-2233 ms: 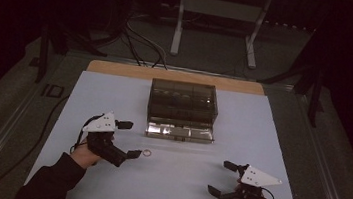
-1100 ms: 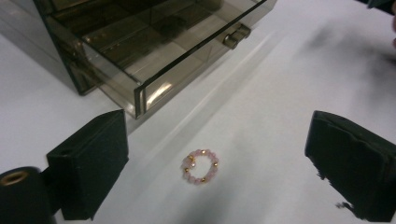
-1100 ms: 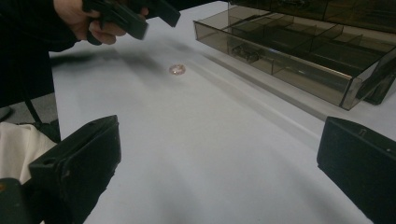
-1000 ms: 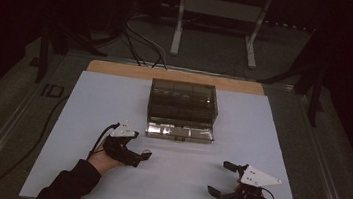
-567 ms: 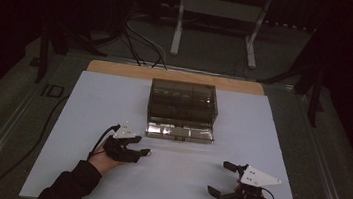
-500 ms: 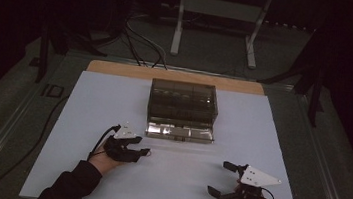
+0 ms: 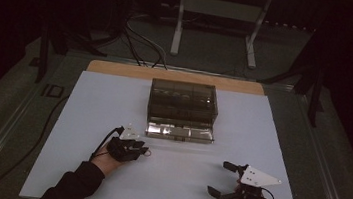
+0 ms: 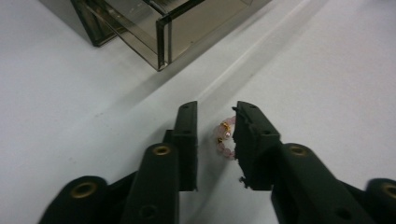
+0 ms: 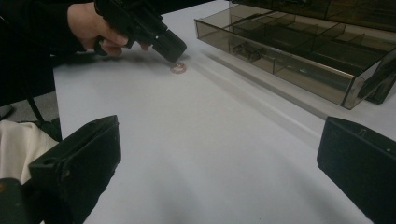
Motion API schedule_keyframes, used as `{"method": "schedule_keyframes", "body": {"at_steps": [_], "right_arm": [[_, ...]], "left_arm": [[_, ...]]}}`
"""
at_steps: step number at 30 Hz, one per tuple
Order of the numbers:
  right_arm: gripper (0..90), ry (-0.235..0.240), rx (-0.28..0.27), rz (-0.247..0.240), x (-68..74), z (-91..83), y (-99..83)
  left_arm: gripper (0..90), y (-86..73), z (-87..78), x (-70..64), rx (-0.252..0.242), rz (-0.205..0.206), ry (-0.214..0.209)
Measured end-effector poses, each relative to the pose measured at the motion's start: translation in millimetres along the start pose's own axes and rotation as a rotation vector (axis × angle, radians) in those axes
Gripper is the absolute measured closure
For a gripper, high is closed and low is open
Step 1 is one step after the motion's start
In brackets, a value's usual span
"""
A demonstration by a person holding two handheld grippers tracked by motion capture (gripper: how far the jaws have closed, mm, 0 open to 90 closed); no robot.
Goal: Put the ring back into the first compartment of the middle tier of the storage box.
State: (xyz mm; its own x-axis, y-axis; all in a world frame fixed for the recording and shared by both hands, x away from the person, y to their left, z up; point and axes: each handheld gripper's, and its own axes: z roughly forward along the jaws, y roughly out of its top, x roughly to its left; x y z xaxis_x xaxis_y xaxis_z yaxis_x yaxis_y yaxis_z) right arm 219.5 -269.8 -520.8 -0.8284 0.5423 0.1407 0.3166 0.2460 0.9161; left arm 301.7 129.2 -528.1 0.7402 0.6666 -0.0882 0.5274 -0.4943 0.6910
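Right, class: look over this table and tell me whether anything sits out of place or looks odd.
One thing: a small pink beaded ring lies loose on the white table, outside the smoky plastic organiser, whose bottom drawer stands pulled out. The left gripper straddles the ring, jaws not yet closed on it. Nothing looks spilled or damaged.

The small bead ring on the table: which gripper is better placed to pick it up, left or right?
Left. The left gripper already has its open jaws on either side of the bead ring. The right gripper rests open, far away near the table's front edge.
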Motion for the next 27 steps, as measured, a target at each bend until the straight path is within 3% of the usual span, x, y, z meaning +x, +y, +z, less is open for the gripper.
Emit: {"method": "schedule_keyframes", "body": {"at_steps": [11,21,23,27], "right_arm": [[0.0,-0.001,0.000,-0.002,0.0,-0.1,0.1],[0.0,-0.001,0.002,-0.003,0.1,0.3,-0.1],[0.0,-0.001,0.004,-0.003,0.1,0.4,-0.2],[0.0,-0.001,0.005,-0.002,0.1,0.7,-0.2]], "left_arm": [[81.1,1.1,8.0,-0.1,0.024,-0.010,-0.006],[87.9,3.3,8.9,-4.2,0.052,0.014,0.020],[88.2,3.4,8.9,-4.0,0.055,0.004,0.017],[88.9,5.5,9.2,-6.4,0.070,0.027,0.034]]}}
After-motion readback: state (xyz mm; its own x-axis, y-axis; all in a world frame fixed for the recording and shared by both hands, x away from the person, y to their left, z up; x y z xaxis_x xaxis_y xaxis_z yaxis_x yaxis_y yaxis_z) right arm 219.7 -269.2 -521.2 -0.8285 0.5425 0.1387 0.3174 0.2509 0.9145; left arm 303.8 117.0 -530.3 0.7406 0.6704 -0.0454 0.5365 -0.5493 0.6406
